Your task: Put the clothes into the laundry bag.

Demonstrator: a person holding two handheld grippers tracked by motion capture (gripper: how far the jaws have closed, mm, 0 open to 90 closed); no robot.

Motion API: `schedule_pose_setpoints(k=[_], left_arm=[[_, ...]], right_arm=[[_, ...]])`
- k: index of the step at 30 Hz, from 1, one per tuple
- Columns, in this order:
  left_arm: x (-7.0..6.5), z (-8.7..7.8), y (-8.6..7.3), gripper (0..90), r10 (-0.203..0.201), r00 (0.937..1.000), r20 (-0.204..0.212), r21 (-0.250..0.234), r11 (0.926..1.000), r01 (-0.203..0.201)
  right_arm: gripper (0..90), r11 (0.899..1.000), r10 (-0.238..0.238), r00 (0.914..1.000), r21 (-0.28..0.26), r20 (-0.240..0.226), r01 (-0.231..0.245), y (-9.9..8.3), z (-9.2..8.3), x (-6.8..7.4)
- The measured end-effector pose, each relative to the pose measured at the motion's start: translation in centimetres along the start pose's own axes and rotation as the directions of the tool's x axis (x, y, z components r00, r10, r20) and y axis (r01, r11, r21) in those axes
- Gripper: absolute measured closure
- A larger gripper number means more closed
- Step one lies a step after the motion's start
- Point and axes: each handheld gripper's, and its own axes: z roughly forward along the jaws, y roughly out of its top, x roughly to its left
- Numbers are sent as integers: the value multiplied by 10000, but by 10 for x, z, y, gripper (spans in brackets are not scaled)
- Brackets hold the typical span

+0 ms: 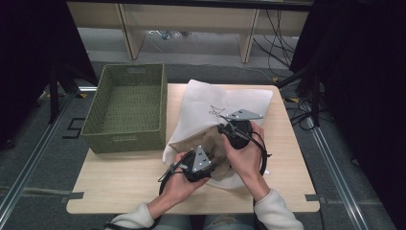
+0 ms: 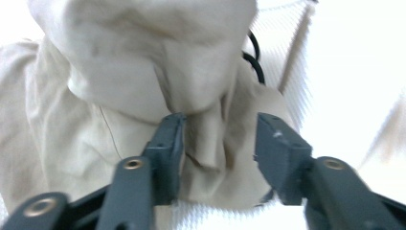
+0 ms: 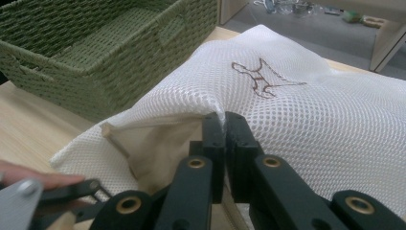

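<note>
1. Nearest the person, two cream sleeves are seen entering from the bottom edge of the high view, each hand carrying a claw over the pale wooden counter [image 1: 119,184].
2. The left claw [image 1: 203,154] is held at the near end of a beige cloth [image 1: 218,143] (a soft, crumpled piece). In the left gripper view, its jaws are seen standing apart with a fold of that cloth [image 2: 203,139] between them; one jaw lies against the fabric while the other stands clear of it, so nothing is pinched.
3. Just beyond, the right claw [image 1: 229,128] is pressed shut on the edge of a white mesh bag [image 1: 225,103]. In the right gripper view, the jaws are seen meeting on the hem of the mesh bag [image 3: 297,110] at its mouth, the opening being lifted so that the beige cloth [image 3: 163,143] shows inside.
4. The beige cloth is thus found partly within the bag's mouth and partly outside it, toward the person, near the middle of the counter.
5. The mesh bag is spread across the far right part of the counter, a small brown outline figure [image 1: 216,111] being stitched on its upper face.
6. To the far left, a green woven basket [image 1: 95,115] is set beside the bag, overhanging the counter's edge.
</note>
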Motion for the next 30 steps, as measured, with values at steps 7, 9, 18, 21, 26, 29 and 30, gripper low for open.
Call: schedule_pose_setpoints(k=[7, 9, 18, 21, 26, 29, 30], left_arm=[[-5, 18, -8, 700, 144, 9992, 386, 684, 9975, -170], [-6, 28, -9, 757, -58, 10000, 57, 542, 9985, 54], [3, 52, -1, 891, 60, 10000, 18, 1101, 9939, -61], [10, 58, 1, 892, 66, 9999, -123, 1118, 9937, -52], [19, 65, 5, 892, 207, 9971, -733, 1005, 9948, -132], [25, 67, 7, 892, 120, 9972, -740, 904, 9959, -53], [27, 68, 7, 892, 343, 9961, -817, 999, 9947, -261]], right_arm=[[886, 9998, 139, 9999, 125, 18, -140, 0, 1, 2], [886, 9995, 265, 9996, 171, -1, -265, -1, 0, 3], [886, 10000, -21, 10000, 5, -44, 21, -1, 2, 4], [886, 10000, -16, 10000, 45, -57, 16, 0, 1, 4], [886, 9996, 256, 9997, 111, 33, -257, 0, 0, 5], [886, 9998, 170, 9999, 70, 2, -170, -1, 0, 2], [886, 9998, 189, 9998, 64, -4, -189, -1, 0, 3]])
